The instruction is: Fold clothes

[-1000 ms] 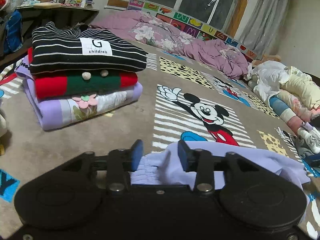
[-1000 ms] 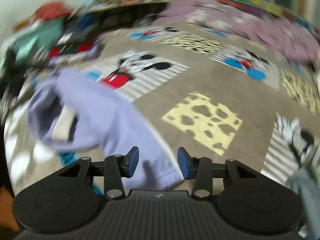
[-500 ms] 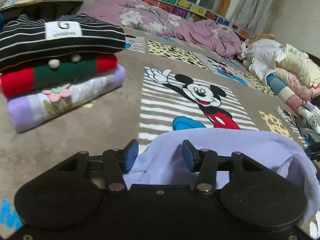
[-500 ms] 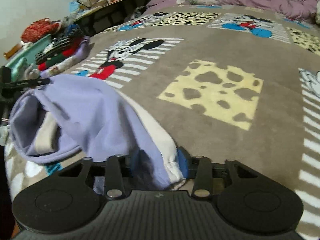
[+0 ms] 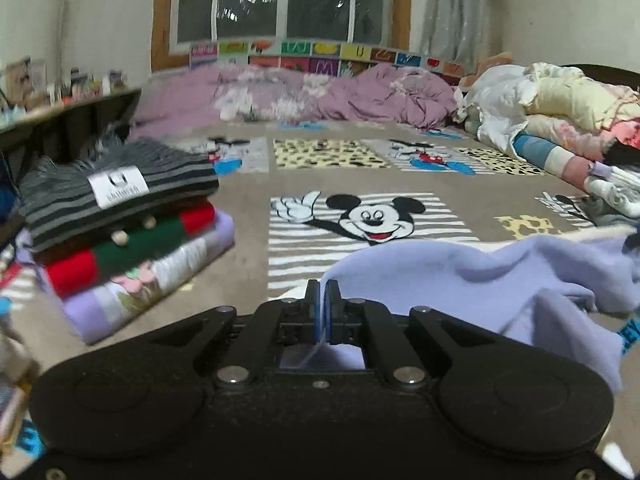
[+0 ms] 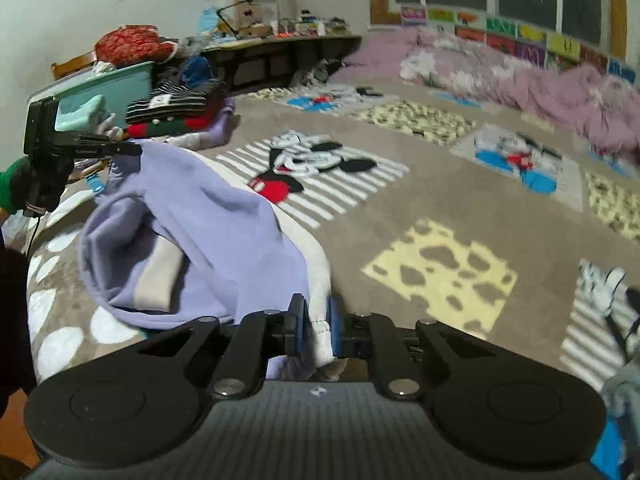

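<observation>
Left wrist view. The left gripper [image 5: 322, 298] has its blue pads pressed together on a thin edge of the lilac garment [image 5: 500, 276]; the cloth runs from the pads toward the right, lifted off the patterned blanket [image 5: 248, 280], and sags in folds near the right margin. The part of the edge inside the jaws is hidden by the gripper body. To the left stands a stack of folded clothes [image 5: 128, 236]: striped knit on top, a red and green piece under it, a lilac printed one at the bottom. Its label is too blurred to read. Unfolded clothes [image 5: 560, 120] lie heaped at far right, partly cut off by the frame.

Right wrist view. The right gripper [image 6: 316, 320] is closing on the garment's white ribbed hem [image 6: 318, 280], which sits between the pads, the jaws standing narrow around it. The lilac garment [image 6: 208, 232] stretches up and left from there to the left gripper [image 6: 120, 148], seen at the far end holding the other edge. The hand behind that gripper is dark and mostly cut off. The lower end of the hem disappears behind the gripper body. The stack of folded clothes [image 6: 176, 112] lies beyond, blurred.
</observation>
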`<state>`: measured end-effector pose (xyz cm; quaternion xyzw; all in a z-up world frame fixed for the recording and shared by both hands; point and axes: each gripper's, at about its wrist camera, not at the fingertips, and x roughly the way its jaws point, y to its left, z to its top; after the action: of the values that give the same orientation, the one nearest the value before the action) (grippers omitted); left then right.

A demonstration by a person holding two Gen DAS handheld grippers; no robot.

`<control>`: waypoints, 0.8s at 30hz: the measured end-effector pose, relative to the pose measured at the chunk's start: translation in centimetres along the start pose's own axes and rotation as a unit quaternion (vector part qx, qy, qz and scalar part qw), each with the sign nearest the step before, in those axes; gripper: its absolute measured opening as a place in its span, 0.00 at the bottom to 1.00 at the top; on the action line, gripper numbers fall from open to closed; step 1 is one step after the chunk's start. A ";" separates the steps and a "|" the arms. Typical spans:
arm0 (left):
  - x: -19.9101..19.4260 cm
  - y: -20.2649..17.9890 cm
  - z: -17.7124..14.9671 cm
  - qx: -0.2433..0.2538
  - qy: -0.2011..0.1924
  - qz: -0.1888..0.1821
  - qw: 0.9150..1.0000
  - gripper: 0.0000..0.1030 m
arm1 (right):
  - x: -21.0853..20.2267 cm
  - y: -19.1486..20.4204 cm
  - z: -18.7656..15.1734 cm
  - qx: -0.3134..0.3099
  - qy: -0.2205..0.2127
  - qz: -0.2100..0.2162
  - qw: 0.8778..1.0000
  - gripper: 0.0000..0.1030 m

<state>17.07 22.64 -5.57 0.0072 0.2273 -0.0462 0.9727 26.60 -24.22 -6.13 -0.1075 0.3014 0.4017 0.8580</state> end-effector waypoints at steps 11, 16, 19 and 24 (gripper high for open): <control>-7.3 -2.5 -1.8 0.053 -0.017 0.043 0.998 0.00 | -6.3 3.3 -0.7 -0.046 -0.039 -0.019 0.998 0.14; -9.6 -3.4 -4.3 0.091 0.003 0.048 0.995 0.00 | -8.6 5.2 -1.8 -0.074 -0.038 -0.005 0.996 0.14; -11.2 -3.9 -5.7 0.119 0.011 0.043 0.992 0.00 | -9.8 6.3 -2.6 -0.092 -0.033 0.007 0.995 0.14; -12.3 -5.1 -7.9 0.181 0.044 0.031 0.982 0.00 | -10.1 8.9 -4.6 -0.152 0.011 0.010 0.988 0.14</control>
<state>2.11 18.89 -7.12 0.1923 0.2571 -0.0564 0.9454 12.87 -26.64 -3.22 -0.2380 0.2474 0.4500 0.8244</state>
